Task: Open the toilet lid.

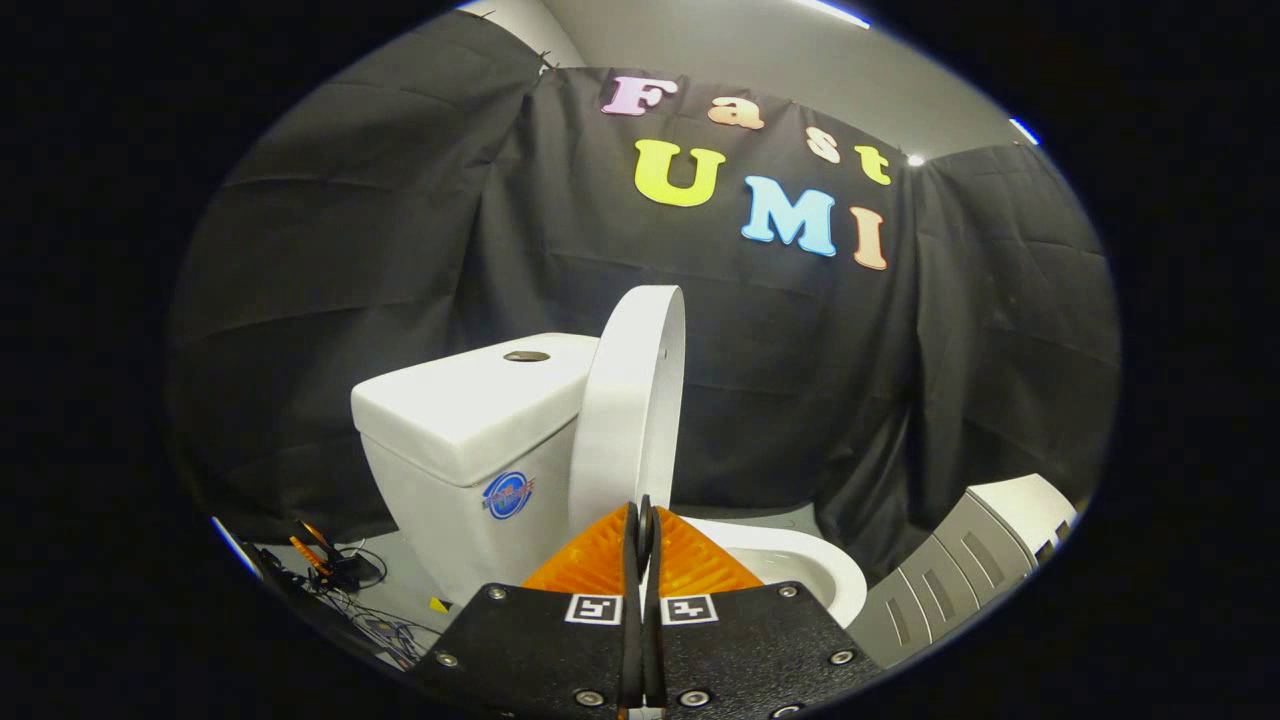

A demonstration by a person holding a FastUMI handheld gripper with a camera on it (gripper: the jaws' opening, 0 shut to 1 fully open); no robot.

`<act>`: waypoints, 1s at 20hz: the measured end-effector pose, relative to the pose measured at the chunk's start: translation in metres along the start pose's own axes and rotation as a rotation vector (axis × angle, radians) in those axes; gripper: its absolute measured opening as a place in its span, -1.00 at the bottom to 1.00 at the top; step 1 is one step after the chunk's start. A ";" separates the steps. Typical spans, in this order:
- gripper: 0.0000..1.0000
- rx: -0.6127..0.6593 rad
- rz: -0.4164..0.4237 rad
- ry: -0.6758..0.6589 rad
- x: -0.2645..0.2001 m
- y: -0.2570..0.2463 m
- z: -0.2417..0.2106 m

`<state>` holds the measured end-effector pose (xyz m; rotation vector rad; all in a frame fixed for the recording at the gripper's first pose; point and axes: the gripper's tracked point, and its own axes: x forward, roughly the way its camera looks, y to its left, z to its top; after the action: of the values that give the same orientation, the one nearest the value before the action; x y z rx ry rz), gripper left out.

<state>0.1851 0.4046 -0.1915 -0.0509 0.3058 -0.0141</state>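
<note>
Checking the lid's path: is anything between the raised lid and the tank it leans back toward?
Nothing visible. The lid stands upright beside the tank with no object between them. The gripper sits just below the lid's lower edge, jaws together.

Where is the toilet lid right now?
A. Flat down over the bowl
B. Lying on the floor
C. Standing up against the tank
C: the toilet lid stands upright, leaning back by the tank, with the bowl open below; the gripper sits just before the lid's lower edge, its fingers closed together on nothing.
</note>
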 end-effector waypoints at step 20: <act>-0.99 -0.095 0.016 -0.016 0.005 0.032 0.006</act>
<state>0.1922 0.4367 -0.1889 -0.1431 0.2908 0.0163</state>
